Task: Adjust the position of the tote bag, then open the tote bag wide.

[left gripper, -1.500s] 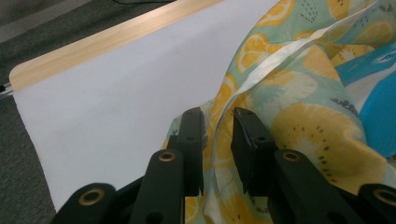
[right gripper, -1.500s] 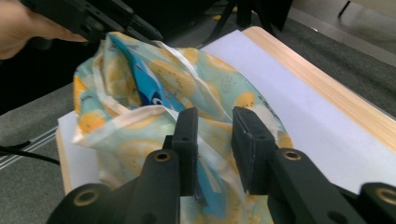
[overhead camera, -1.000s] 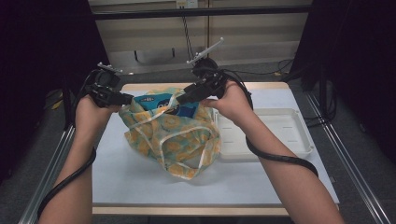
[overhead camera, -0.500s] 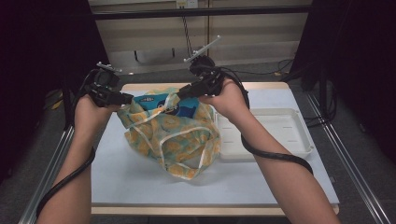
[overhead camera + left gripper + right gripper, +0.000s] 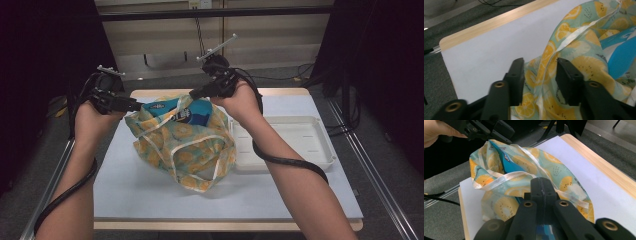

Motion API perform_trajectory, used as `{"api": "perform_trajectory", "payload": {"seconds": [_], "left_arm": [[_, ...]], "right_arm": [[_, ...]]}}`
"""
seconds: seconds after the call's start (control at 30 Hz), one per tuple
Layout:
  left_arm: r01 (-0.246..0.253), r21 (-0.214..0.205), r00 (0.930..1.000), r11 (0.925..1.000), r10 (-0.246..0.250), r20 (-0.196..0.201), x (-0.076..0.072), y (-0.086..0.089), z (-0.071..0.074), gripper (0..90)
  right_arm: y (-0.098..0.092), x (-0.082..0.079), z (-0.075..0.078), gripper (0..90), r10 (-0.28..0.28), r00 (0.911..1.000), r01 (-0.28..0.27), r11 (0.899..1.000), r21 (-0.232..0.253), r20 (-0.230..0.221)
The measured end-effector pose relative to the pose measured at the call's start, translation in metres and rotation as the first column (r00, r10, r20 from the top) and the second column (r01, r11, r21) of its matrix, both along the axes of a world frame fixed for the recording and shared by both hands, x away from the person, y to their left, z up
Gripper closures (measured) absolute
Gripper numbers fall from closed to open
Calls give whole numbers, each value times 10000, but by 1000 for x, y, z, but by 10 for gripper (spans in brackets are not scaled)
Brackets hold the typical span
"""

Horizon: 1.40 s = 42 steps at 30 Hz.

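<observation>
A cloth bag [image 5: 185,145] printed with lemon slices lies on the white mat, its mouth facing away from me. A blue packet [image 5: 192,112] sticks out of it. My left gripper [image 5: 136,106] is at the bag's left rim. In the left gripper view its jaws [image 5: 540,75] have just been opening and stand apart, with the bag's [image 5: 584,65] white hem loose between them. My right gripper [image 5: 192,94] is at the far rim above the packet. Its jaws [image 5: 541,183] have just been closing and are now pressed together where the bag's [image 5: 524,162] hem disappears between them.
A shallow white tray [image 5: 282,120] sits right of the bag, touching it. The mat [image 5: 150,195] covers a wooden tabletop with metal rails along both sides. Dark floor and cables lie beyond the far edge.
</observation>
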<state>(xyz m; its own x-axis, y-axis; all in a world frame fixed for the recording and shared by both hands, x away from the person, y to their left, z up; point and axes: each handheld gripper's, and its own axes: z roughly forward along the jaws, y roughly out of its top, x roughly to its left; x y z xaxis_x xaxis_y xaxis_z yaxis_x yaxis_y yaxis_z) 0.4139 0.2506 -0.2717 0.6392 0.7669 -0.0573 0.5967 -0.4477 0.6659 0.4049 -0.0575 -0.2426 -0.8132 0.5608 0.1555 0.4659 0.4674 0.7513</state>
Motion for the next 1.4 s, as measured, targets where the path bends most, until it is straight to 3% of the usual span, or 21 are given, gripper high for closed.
{"api": "perform_trajectory", "payload": {"seconds": [0.23,0.37,0.47,0.67,0.93,1.23,1.3,1.4], "left_arm": [[-39,51,9998,10000,39,176,-6,4,8,544],[-41,5,9992,10000,41,389,-12,5,12,509],[-16,59,9988,10000,13,486,-15,5,17,461],[-374,-89,9945,9993,380,976,-21,8,27,334],[-205,-52,9928,9998,210,1177,-22,-4,31,211],[2,-95,9926,10000,9,1214,-22,-12,37,183],[260,-34,9920,9997,-254,1240,-23,-15,39,176],[614,-291,9910,9977,-575,1209,-23,-21,40,148]], "right_arm": [[3,-6,2,900,115,9996,-109,9997,-222,249],[-1,-7,6,900,20,9999,-22,9999,152,141],[-1,-8,7,900,32,9999,-32,10000,-53,161],[1,-7,5,900,3,9999,-4,10000,65,129],[5,0,5,900,-239,9997,239,9997,67,88],[8,8,2,900,-624,9980,622,9975,332,70],[9,8,3,900,-645,9978,642,9976,261,128],[10,8,4,900,-748,9972,746,9969,236,48]]}}
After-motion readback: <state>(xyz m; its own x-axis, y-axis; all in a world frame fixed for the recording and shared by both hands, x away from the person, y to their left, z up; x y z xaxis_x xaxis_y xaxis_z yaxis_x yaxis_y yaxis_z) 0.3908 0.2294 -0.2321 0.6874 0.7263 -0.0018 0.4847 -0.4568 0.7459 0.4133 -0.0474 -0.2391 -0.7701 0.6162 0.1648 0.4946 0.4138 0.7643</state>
